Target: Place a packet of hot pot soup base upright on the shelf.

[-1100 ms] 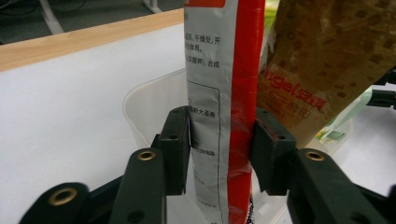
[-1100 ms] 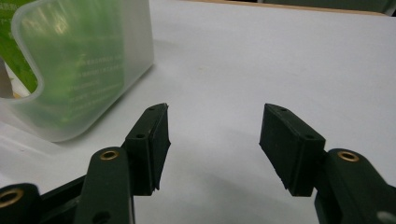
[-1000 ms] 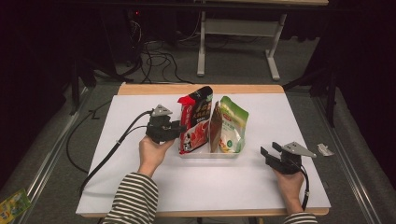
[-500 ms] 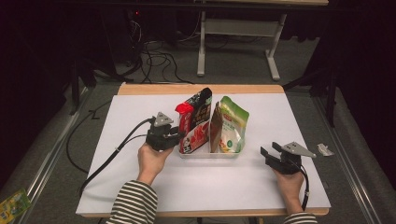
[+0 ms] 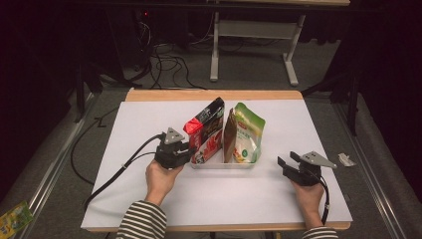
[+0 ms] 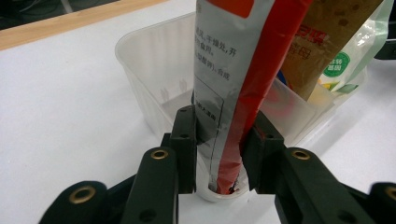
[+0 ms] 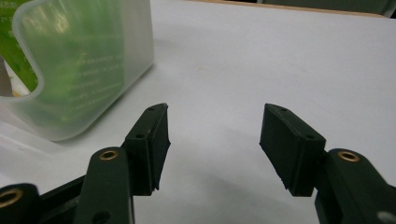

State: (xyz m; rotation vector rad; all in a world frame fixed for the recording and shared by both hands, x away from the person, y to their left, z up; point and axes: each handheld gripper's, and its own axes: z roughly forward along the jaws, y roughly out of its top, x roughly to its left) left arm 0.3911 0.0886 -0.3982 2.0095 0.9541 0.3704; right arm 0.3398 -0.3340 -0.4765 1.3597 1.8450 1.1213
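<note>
Red-black pouch (image 6: 243, 88) upright in clear bin (image 6: 154, 70), clamped by left gripper (image 6: 219, 154).

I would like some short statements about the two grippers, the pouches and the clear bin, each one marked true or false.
1. The left gripper is shut on the red pouch. True.
2. The right gripper holds the green pouch. False: its jaws stand open over the bare table, holding nothing.
3. Both pouches stand inside the clear bin. True.
4. The red pouch lies flat on the table. False: it stands tilted in the bin.
5. The right gripper is off to the bin's right side in the high view. True.
</note>
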